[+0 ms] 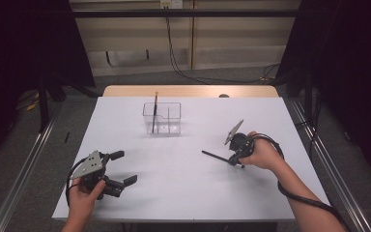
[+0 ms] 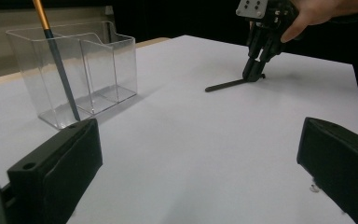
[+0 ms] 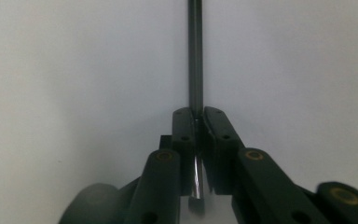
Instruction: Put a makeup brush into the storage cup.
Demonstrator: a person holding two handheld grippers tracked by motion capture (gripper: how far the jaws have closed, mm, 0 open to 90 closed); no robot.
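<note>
I note the clear divided holder [image 1: 163, 118] near the table's far edge contains one upright pen [image 1: 154, 113]. My right gripper [image 1: 236, 160] clenches a dark pen [image 1: 216, 156] lying flat, pointing left; my left gripper [image 1: 125, 166] is released.

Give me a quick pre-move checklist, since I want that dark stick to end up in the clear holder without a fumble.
1. Right gripper shut on the dark stick: ok, the jaws pinch it in the right gripper view.
2. Stick lifted off the white table: not ok, it lies on the surface.
3. Clear holder upright: ok.
4. Free compartment in the holder: ok, the one beside the orange-tipped stick looks empty.
5. Left gripper out of the way: ok, open and well apart from stick and holder.
6. Grip firmness: cannot tell.
</note>
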